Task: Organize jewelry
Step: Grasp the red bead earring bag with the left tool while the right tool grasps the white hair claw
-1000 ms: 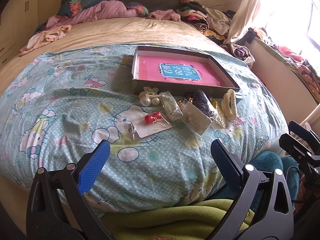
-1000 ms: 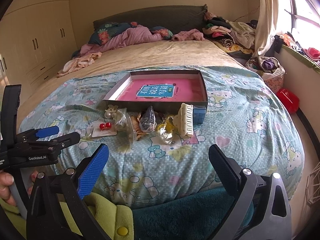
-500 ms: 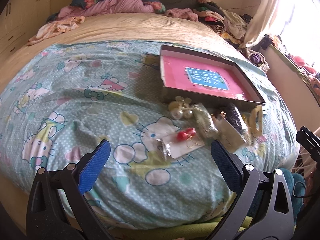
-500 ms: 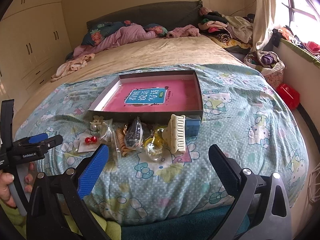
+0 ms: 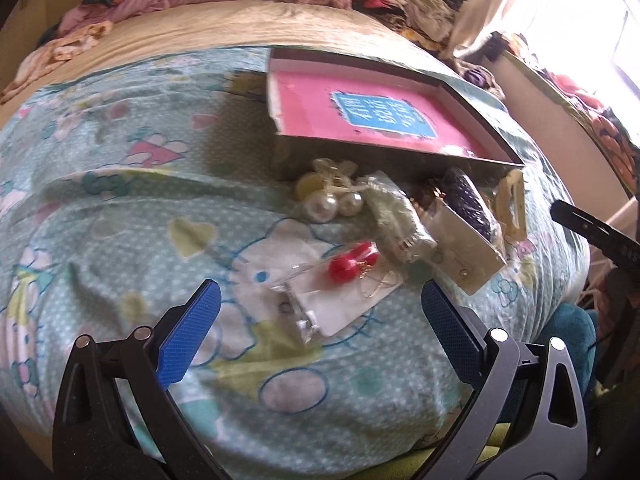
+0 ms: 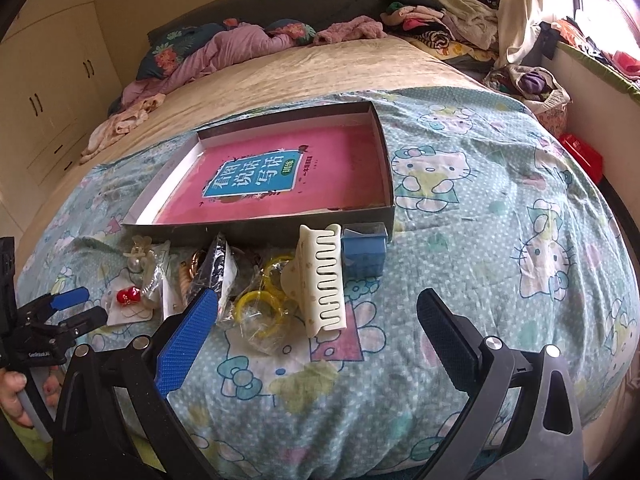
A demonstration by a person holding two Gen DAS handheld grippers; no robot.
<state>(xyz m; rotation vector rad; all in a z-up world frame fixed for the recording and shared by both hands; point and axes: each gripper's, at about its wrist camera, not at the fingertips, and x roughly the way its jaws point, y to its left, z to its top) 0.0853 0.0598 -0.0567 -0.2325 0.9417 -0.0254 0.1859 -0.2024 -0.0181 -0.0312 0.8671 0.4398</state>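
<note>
A shallow grey box [image 6: 256, 234] with a pink book inside lies on the bed; it also shows in the left wrist view [image 5: 384, 164]. Jewelry lies in a row in front of it: red ball earrings on a white card [image 5: 348, 268] [image 6: 127, 295], pearl earrings [image 5: 332, 204], bagged pieces [image 5: 400, 216], yellow rings in a bag [image 6: 260, 304], a cream hair claw [image 6: 324, 280] and a small blue box [image 6: 363, 248]. My left gripper [image 5: 316, 312] is open, just short of the red earrings card. My right gripper [image 6: 316, 316] is open, close to the hair claw.
The bed has a Hello Kitty quilt [image 6: 500, 216] over a beige sheet [image 6: 304, 64]. Clothes and pillows are piled at the headboard [image 6: 240, 44]. More clothes lie by the window ledge at right [image 6: 532, 80]. Wardrobes [image 6: 48, 80] stand at left.
Both grippers have moved forward and closer to the row of jewelry. The left one now sits right before the red earrings card. Both stay open.
</note>
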